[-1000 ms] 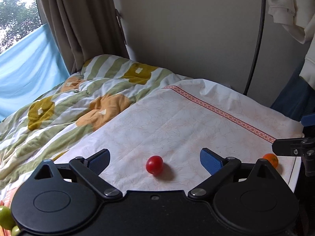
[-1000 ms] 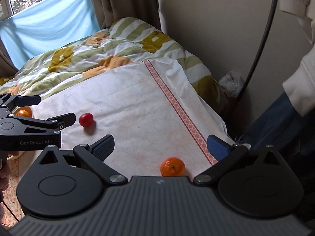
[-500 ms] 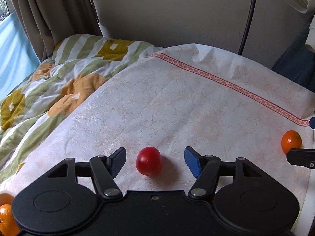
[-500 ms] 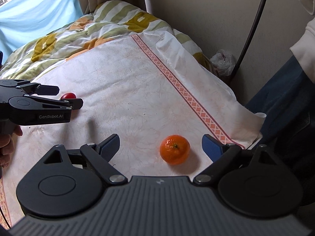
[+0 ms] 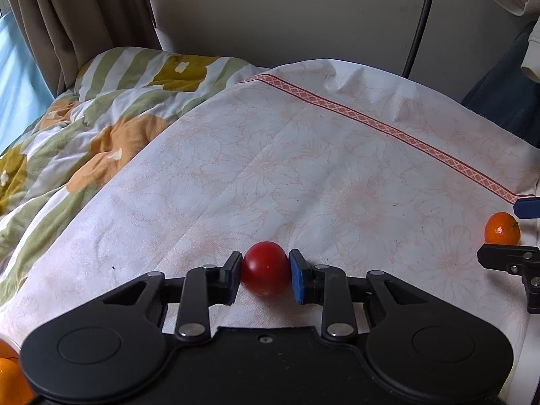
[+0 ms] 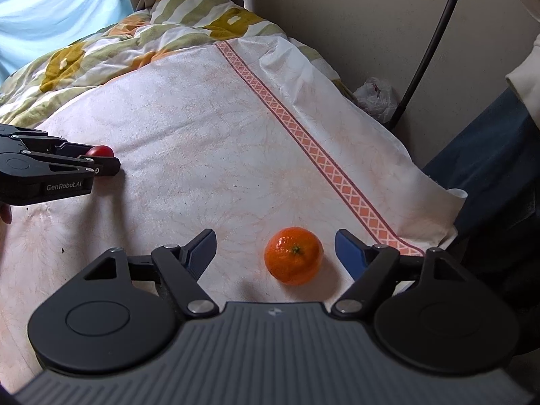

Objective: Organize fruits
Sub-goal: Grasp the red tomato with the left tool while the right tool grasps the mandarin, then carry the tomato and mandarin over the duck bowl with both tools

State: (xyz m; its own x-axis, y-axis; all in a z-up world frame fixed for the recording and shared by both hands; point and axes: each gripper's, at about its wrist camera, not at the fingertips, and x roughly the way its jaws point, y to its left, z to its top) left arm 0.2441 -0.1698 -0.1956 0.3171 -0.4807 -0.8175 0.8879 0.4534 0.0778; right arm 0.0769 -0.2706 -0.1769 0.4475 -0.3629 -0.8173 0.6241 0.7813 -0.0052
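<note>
A red tomato (image 5: 266,267) lies on the white floral cloth (image 5: 303,175), and my left gripper (image 5: 265,275) is shut on it, both pads touching its sides. From the right wrist view the tomato (image 6: 100,151) shows just behind the left gripper (image 6: 101,163). An orange mandarin (image 6: 293,255) lies on the cloth between the fingers of my right gripper (image 6: 276,249), which is open and not touching it. The mandarin also shows in the left wrist view (image 5: 502,228) at the far right, with the right gripper (image 5: 506,233) around it.
A striped flowered duvet (image 5: 84,135) lies left of the cloth. Another orange fruit (image 5: 10,374) sits at the bottom left corner. A black cable (image 6: 428,47) and a plastic bag (image 6: 374,96) are by the wall. The cloth's edge drops off at the right (image 6: 435,216).
My left gripper has closed onto the tomato. My right gripper has moved forward, so the mandarin now sits between its open fingers.
</note>
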